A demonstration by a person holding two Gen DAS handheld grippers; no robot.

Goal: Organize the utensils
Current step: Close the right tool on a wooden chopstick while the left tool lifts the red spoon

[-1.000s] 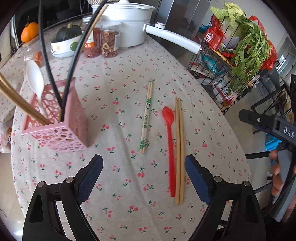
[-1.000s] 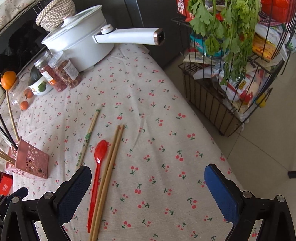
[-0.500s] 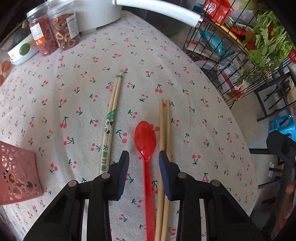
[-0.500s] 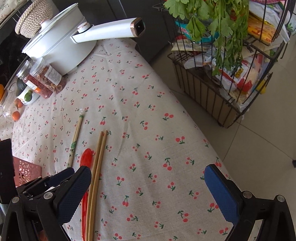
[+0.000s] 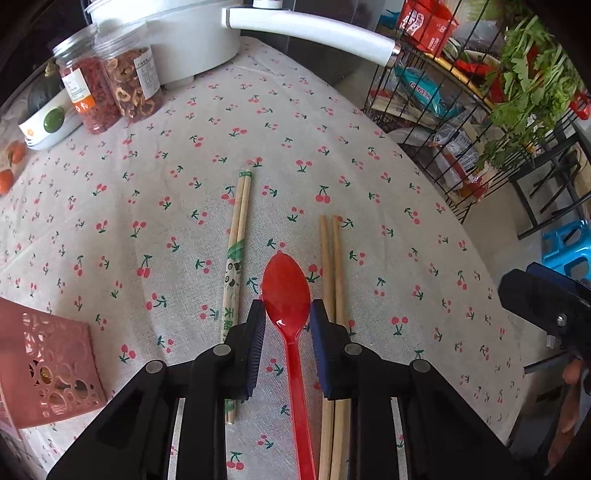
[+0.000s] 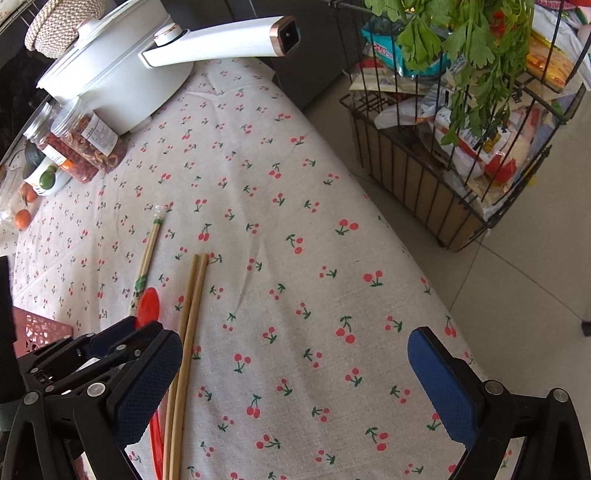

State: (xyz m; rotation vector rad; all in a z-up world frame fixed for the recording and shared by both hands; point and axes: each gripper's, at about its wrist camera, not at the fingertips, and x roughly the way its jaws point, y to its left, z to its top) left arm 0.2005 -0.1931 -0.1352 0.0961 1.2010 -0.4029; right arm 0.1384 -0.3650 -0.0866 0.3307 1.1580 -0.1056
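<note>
A red plastic spoon [image 5: 287, 295] lies on the cherry-print tablecloth [image 5: 147, 192]. My left gripper [image 5: 287, 317] has its pads against both sides of the bowl where it narrows to the handle. Bare wooden chopsticks [image 5: 332, 280] lie just right of the spoon, wrapped chopsticks [image 5: 236, 251] just left. The pink perforated utensil holder [image 5: 44, 362] stands at the left. My right gripper [image 6: 295, 384] is wide open and empty above the cloth, right of the chopsticks [image 6: 192, 314]; the spoon [image 6: 147, 304] and the left gripper [image 6: 110, 339] show at its left.
A white pot with a long handle [image 5: 306, 33], two jars of dried food [image 5: 110, 88] and a small bowl [image 5: 48, 122] stand at the table's far side. A black wire rack with groceries and greens [image 5: 480, 110] stands off the right edge.
My left gripper has dropped toward the table and narrowed from wide open until its pads meet the red spoon. The right gripper has stayed open, shifting only slightly.
</note>
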